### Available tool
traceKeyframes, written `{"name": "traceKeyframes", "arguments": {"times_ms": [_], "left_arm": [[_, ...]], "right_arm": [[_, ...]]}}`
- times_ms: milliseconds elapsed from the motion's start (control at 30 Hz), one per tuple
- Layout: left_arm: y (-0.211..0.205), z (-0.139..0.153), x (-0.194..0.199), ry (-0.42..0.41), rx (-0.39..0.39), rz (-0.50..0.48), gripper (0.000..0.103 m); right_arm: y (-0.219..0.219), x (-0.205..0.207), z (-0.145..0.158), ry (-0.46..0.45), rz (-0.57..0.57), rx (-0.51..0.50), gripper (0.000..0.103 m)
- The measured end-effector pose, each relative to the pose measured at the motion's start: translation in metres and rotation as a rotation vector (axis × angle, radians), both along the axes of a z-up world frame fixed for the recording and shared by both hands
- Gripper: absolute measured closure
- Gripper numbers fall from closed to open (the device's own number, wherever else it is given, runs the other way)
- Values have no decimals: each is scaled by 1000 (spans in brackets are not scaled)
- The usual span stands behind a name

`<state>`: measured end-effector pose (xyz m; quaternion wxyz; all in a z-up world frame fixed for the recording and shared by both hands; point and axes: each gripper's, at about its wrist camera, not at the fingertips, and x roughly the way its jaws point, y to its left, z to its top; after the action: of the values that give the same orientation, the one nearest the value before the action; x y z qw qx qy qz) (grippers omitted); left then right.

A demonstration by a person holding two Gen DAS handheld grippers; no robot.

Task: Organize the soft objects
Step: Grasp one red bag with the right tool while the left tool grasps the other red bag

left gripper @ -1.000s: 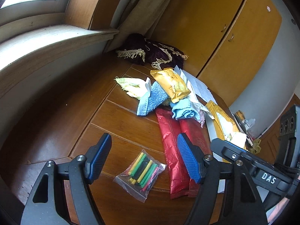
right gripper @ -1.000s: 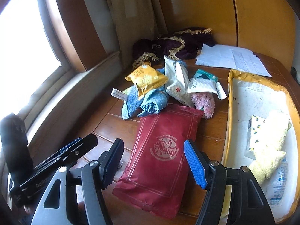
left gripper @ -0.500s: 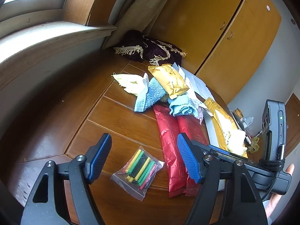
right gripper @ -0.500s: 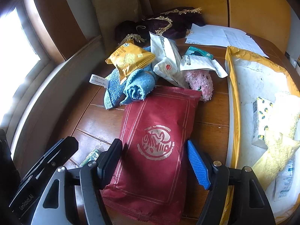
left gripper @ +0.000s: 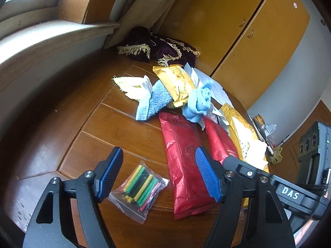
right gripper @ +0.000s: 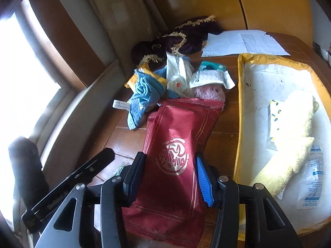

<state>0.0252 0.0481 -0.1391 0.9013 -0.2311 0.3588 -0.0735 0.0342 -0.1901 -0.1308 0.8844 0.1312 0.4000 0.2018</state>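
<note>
Left wrist view: the left tool hangs open over a clear bag of coloured tubes on the worktop. The red pouch lies alongside, partly hidden.

Right wrist view: the right tool straddles the red pouch, fingers at both edges; firm grip uncertain. Only here shows the yellow tray holding a yellow cloth.

The brown wooden table carries a red foil pouch at its middle, a bag of coloured tubes at nine o'clock, blue towels and snack packets at twelve, a padded yellow mailer at three.
</note>
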Motion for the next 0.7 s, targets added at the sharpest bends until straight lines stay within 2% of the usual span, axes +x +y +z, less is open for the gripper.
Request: {"name": "traceKeyframes", "arguments": {"times_ms": [133, 267, 333, 467, 533, 700], "left_arm": [[-17, -1, 15, 42, -40, -74, 31], [-51, -4, 36, 106, 13, -174, 31], [-63, -6, 44, 140, 29, -174, 31], [-94, -14, 56, 207, 266, -120, 31], [-106, -17, 57, 207, 354, -110, 30], [-107, -17, 52, 209, 407, -126, 39]], "right_arm": [[-28, -13, 11, -70, -36, 61, 53], [-53, -15, 11, -101, -78, 90, 53], [-62, -12, 8, -95, -102, 90, 53], [-76, -12, 3, -85, -139, 106, 53], [-79, -13, 1, -89, -147, 111, 53], [-87, -16, 4, -119, -161, 116, 53]]}}
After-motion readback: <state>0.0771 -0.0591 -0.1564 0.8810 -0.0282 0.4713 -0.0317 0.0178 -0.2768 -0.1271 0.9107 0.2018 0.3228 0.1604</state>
